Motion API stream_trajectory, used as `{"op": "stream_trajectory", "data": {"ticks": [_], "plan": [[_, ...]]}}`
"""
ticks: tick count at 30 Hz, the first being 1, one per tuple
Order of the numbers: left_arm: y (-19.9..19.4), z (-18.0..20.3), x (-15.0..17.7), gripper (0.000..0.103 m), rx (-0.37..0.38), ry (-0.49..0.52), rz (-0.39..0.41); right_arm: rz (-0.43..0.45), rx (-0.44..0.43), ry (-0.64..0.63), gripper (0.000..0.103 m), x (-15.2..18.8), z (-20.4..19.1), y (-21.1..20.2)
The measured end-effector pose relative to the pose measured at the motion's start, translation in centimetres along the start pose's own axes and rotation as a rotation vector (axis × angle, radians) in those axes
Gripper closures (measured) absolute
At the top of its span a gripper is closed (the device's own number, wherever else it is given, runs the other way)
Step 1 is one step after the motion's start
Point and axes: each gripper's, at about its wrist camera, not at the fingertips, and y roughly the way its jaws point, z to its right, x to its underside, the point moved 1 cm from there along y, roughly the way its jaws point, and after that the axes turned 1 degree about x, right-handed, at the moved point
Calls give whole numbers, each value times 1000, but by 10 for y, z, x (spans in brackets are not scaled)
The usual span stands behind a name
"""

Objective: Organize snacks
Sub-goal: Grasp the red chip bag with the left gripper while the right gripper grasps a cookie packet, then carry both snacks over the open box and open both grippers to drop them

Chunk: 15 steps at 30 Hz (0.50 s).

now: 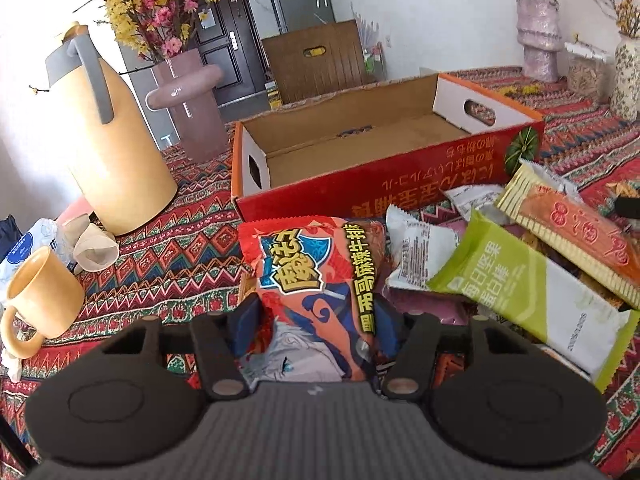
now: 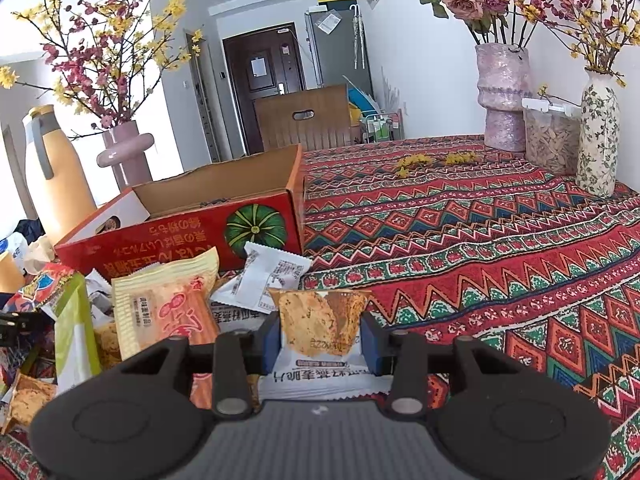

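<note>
An open red cardboard box (image 1: 360, 184) with an empty brown floor stands on the patterned tablecloth, its long side facing me. In front of it lies a pile of snack packets: a green and white nut bar (image 1: 520, 280), an orange and cream packet (image 1: 572, 232) and a white one (image 1: 416, 256). My left gripper (image 1: 318, 322) is shut on a red and orange snack bag (image 1: 316, 272), its blue pads against the bag's two edges. In the right wrist view the box (image 2: 180, 240) is at the left, and my right gripper (image 2: 320, 340) is shut on a small cracker packet (image 2: 320, 316) held upright.
A tall yellow jug (image 1: 108, 140), a yellow mug (image 1: 44, 296) and crumpled tissues stand left of the box. A pink vase (image 1: 188, 96) is behind them. At the far right are a purple vase (image 2: 504, 100), a clear seed container (image 2: 552, 140) and a flowered vase (image 2: 598, 140).
</note>
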Motion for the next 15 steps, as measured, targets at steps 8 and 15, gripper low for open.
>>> {"op": "stream_trajectory", "data": {"ticks": [8, 15], "plan": [[-18, -12, -9, 44, 3, -53, 67, 22, -8, -10, 63, -6, -6, -7], [-31, -20, -33, 44, 8, -94, 140, 65, -24, -44, 63, -24, -20, -10]]}}
